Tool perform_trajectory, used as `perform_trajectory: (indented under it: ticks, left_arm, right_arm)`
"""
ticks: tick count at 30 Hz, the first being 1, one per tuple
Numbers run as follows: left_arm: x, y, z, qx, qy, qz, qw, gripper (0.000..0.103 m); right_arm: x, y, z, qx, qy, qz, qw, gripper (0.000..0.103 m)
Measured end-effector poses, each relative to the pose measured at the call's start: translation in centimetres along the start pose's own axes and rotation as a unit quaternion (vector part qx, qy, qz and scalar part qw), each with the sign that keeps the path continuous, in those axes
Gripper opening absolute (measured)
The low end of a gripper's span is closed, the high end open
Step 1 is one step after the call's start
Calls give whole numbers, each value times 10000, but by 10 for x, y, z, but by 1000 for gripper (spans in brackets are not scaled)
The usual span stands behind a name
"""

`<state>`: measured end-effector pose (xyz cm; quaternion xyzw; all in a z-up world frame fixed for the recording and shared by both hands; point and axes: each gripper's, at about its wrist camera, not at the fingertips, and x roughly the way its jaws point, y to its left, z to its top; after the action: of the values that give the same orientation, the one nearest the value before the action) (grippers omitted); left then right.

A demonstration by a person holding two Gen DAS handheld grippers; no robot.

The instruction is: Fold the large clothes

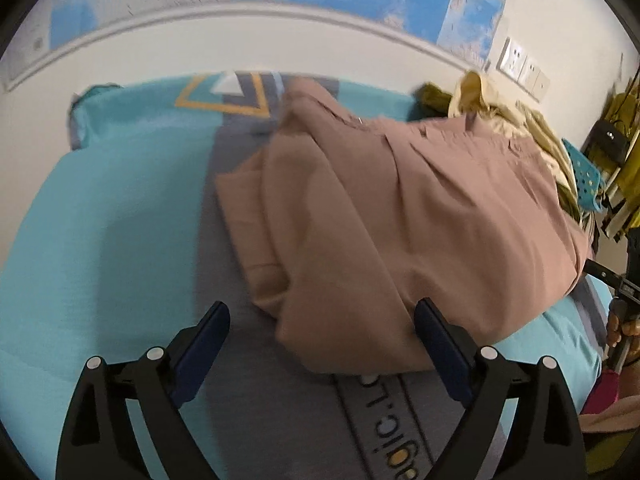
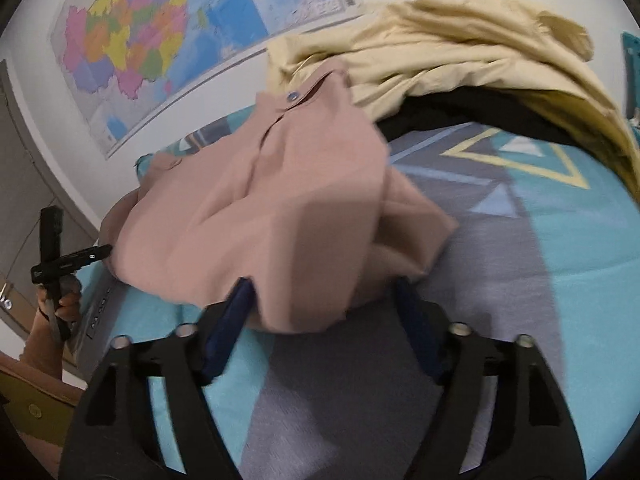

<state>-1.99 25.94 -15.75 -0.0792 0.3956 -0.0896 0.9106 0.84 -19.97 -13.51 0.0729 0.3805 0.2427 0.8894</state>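
Note:
A dusty-pink garment (image 1: 400,216) lies bunched and partly folded on the turquoise and grey bed cover (image 1: 100,220). It also shows in the right wrist view (image 2: 280,216), with a snap button near its collar. My left gripper (image 1: 322,316) is open, its jaws wide apart at the garment's near edge, holding nothing. My right gripper (image 2: 324,292) is open too, with a fold of the pink cloth hanging between its blue pads (image 2: 234,312). The left gripper shows at the far left of the right wrist view (image 2: 76,258), the right one at the right edge of the left wrist view (image 1: 608,276).
A pale yellow garment (image 2: 460,48) and a dark one (image 2: 460,114) are piled at the bed's far side. A map (image 2: 160,40) hangs on the wall behind. A blue perforated stool (image 1: 586,184) and cluttered items stand beside the bed.

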Motion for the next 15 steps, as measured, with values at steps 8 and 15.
perform_trajectory:
  ticks: [8,15]
  left_arm:
    - [-28,4,16,-702,-41,-340,9969,11]
    - [-14,-3,-6,-495,476,-233,9974,19]
  right_arm:
    - [-55,6,33,-2,-810,241,9964,6]
    - [-31,-16,14,94,67,-189,9998,10]
